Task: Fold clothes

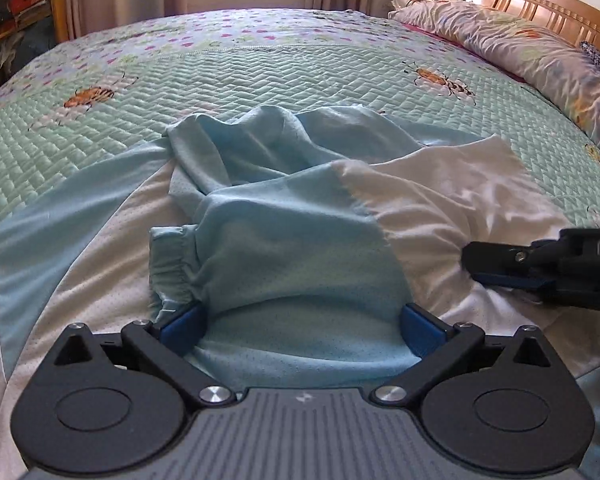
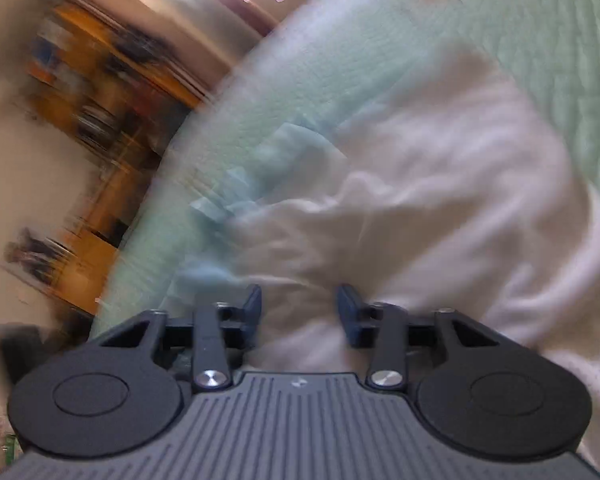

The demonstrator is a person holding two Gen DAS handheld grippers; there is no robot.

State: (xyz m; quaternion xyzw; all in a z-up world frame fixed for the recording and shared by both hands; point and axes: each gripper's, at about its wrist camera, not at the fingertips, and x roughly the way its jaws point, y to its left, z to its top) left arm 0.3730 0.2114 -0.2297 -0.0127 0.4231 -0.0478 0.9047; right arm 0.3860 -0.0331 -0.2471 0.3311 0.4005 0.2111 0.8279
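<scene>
The garment (image 1: 284, 216), pale blue and white, lies crumpled on the bed (image 1: 260, 76) straight ahead of the left claw (image 1: 304, 320). In the left view that claw stands wide open, its blue pads either side of a blue fold with an elastic cuff (image 1: 172, 264) just ahead of the left pad; the cloth lies between the pads but they do not press it. To that claw's right, the right claw (image 1: 488, 268) reaches in low over the white part, and whether it pinches cloth there cannot be told. A pillow (image 1: 520, 48) lies far off to the right.

In the right view, heavily blurred, the right claw (image 2: 299, 312) has its pads part-closed with a clear gap, white cloth between and ahead of them; no grip shows. Blue cloth sits ahead to its left.

By my judgement the folding has hardly begun: no neat fold shows, and the garment needs spreading flat first.
</scene>
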